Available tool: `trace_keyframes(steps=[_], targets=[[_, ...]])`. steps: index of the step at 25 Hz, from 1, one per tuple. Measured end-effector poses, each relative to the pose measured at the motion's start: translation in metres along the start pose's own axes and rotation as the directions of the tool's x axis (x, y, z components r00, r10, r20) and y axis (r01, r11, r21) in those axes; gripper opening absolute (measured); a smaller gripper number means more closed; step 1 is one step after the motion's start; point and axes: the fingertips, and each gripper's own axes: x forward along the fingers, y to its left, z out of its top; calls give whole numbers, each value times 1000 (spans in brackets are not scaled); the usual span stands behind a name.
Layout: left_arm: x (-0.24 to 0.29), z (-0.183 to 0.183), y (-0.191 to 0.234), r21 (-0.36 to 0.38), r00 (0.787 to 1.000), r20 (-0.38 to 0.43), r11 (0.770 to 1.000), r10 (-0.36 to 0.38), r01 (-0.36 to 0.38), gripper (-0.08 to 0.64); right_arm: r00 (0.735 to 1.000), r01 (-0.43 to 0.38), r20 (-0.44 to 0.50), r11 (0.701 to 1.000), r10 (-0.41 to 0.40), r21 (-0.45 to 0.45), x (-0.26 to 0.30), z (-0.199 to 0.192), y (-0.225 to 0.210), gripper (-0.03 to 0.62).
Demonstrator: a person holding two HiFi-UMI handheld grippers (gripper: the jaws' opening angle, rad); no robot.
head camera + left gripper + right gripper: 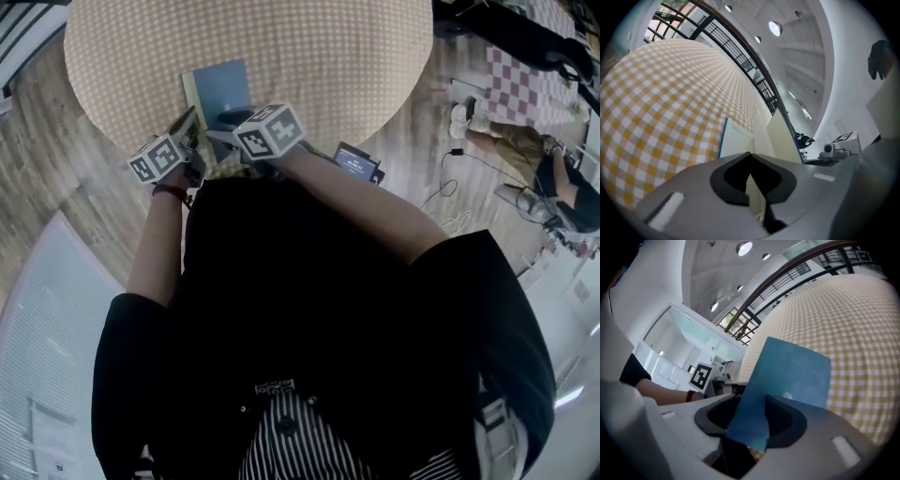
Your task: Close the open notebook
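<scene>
Head view: jaws hidden under marker cubes [269, 131].
My right gripper [751, 397] gaped around the notebook's [792, 376] blue cover at the table's [328, 56] near edge; my left gripper [750, 153] had its tips together.

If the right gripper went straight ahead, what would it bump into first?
The notebook's blue cover, probably: it stands up between the right gripper's jaws, straight in its way.

Round check-clothed table [281, 37], blue notebook [220, 86] near its edge.
</scene>
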Motion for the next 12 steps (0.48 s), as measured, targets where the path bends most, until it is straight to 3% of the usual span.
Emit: trace_keyframes(steps=[3,6,8,12], targets=[[-17,3,13,75,996,40,994,76,-79,3,991,-14,-130,1000,10,-27,21,-20,-1,195],[-43,6,25,100,986,86,983,145,-154,3,960,69,-262,988,-103,-139,31,-42,-11,176],[-64,13,19,149,977,118,970,177,-194,3,961,109,-235,979,-148,-173,25,-40,-11,2],[-82,21,-16,222,978,144,959,148,-178,3,970,128,-182,973,-163,-194,7,-32,-7,2]])
